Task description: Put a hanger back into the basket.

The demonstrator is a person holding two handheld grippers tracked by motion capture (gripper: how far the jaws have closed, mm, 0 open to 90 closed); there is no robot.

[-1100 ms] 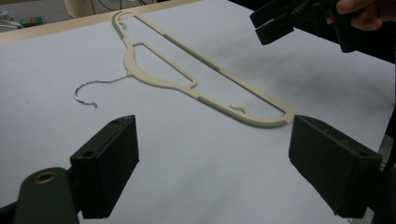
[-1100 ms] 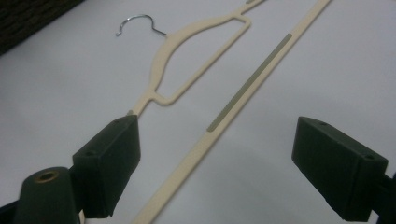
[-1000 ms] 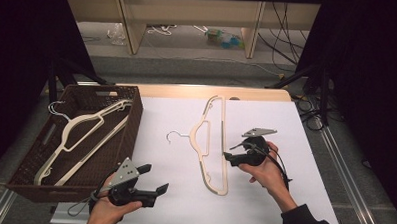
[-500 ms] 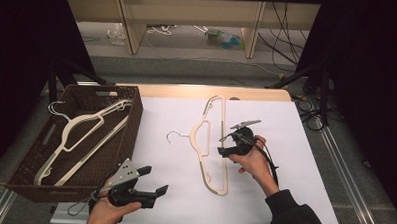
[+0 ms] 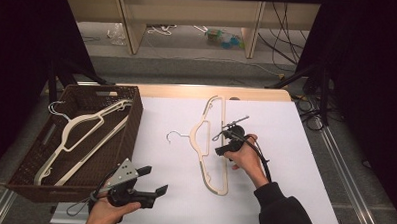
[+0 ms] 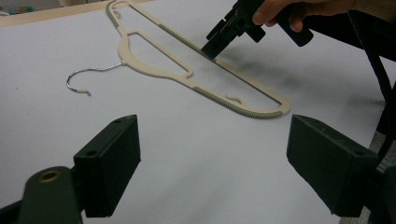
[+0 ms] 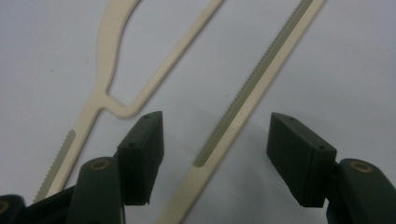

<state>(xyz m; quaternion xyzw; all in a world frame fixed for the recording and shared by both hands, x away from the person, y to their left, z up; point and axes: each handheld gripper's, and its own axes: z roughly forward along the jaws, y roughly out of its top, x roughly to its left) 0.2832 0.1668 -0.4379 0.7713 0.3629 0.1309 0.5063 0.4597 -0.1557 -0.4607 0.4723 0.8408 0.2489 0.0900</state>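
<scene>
A cream hanger (image 5: 201, 137) with a metal hook (image 5: 176, 136) lies flat on the white table top. My right gripper (image 5: 219, 144) points down over its long straight bar. In the right gripper view that bar (image 7: 252, 93), with its grey ribbed strip, runs between the two jaws of my right gripper (image 7: 215, 154). The jaws have just been closing, and there is still a gap on each side of the bar. My left gripper (image 5: 154, 181) hovers open near the table's front edge, nothing between its jaws. The left gripper view has the hanger (image 6: 154, 70) ahead of it, with the right gripper (image 6: 212, 46) on its bar.
A dark woven basket (image 5: 128, 139) stands at the left of the table and holds another cream hanger (image 5: 80, 133). White table surface (image 5: 295, 145) stretches to the right of the hanger. Cables and shelf legs lie on the floor beyond the table's far edge.
The right hand has moved left and slightly down onto the hanger's straight bar, and its jaws have narrowed. The left gripper has stayed where it was.
</scene>
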